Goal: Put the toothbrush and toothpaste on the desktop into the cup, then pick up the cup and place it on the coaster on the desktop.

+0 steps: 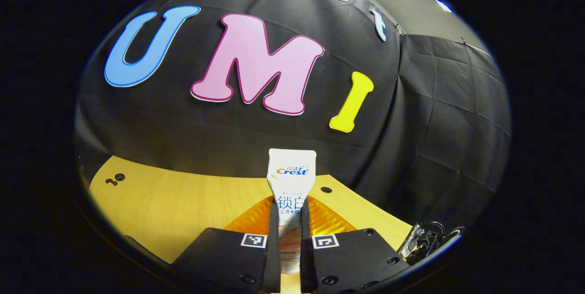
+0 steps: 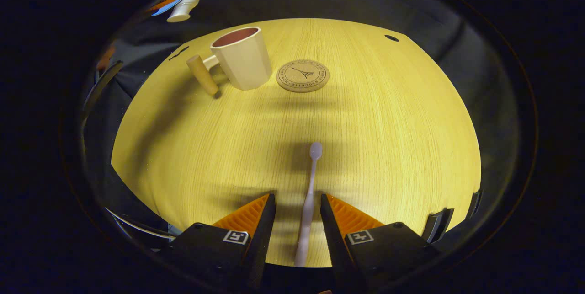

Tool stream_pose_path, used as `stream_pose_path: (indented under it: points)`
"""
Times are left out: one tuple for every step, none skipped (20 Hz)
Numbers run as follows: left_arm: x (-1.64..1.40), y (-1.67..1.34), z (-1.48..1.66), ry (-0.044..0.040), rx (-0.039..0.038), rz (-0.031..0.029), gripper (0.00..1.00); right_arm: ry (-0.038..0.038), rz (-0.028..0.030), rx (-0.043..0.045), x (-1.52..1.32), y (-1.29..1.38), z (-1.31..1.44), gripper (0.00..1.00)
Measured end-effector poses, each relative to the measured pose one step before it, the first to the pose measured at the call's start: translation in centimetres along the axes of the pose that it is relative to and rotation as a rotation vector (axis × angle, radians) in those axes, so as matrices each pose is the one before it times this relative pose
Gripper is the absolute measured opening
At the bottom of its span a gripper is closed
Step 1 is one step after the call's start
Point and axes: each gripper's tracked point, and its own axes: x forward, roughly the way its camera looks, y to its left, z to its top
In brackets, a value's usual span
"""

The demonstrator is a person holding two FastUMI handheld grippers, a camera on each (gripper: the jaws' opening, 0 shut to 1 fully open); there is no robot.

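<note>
Above the desk, in the left gripper view, the left gripper has its jaws closed on a tube of toothpaste. Both fingers press its sides. The tube stands upright between them, flat crimped end up, raised clear of the wooden top, with the black cloth wall behind it. A metal clip sits at the desk's right edge.

In the right gripper view, the right gripper is low over the desk, jaws apart. The toothbrush lies flat on the wood between the fingers, head pointing away from the camera. A gap shows on each side of the handle, so neither finger touches it. Beyond the toothbrush head stands the cup, upright and empty, its handle sticking out to its left. The round cork coaster lies just right of the cup, close but not touching. The toothpaste shows again beyond the cup, up against the cloth.
</note>
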Motion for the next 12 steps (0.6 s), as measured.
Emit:
stream_pose_path:
  points:
    - [0.762,0.096,-0.212,0.00299,-0.01099,-0.00406,0.22,0.0097,-0.00666,0.00038,-0.224,-0.122,-0.314,0.53]
    - [0.853,0.231,-0.296,-0.00019,-0.01592,-0.0003,0.22,-0.00245,-0.00904,-0.0001,0.602,-0.084,0.367,0.61]
    - [0.613,0.121,-0.131,-0.00279,-0.01422,0.00007,0.22,0.01379,-0.00621,0.00071,-0.416,-0.172,-0.25,0.56]
    - [1.22,0.294,-0.762,0.00294,-0.01584,0.00439,0.22,0.02893,-0.01811,0.01454,0.241,-0.306,-0.049,0.43]
    - [0.576,0.239,-0.453,0.00685,-0.002,0.00933,0.22,0.01384,-0.01566,0.0199,0.084,-0.357,0.122,0.51]
    - [0.398,0.243,-0.804,0.01187,0.00592,0.01127,0.22,0.02645,-0.01039,0.02992,-0.133,-0.165,-0.147,0.33]
    - [0.336,0.258,-0.583,0.0103,0.00905,0.00876,0.21,0.00845,-0.00762,0.02778,0.247,-0.19,0.167,0.32]
    - [0.324,0.17,-0.588,0.00643,0.00579,0.00687,0.22,0.00461,0.00119,0.01988,-0.273,-0.041,-0.025,0.17]
    - [0.3,0.012,-0.69,0.01066,0.00015,0.0017,0.22,-0.00594,0.00818,-0.00721,0.092,-0.018,0.107,0.14]
    - [0.273,0.018,-0.747,0.01469,-0.00075,0.00466,0.22,-0.00788,0.01067,-0.02995,0.111,0.072,-0.153,0.12]
    - [0.093,0.036,-0.439,0.01106,0.00295,0.00791,0.22,-0.00803,0.00475,-0.01898,-0.15,0.009,-0.088,0.11]
    - [0.128,0.22,-0.726,0.0128,0.00369,0.01015,0.22,-0.00414,0.00033,0.00155,0.036,-0.036,0.017,0.1]
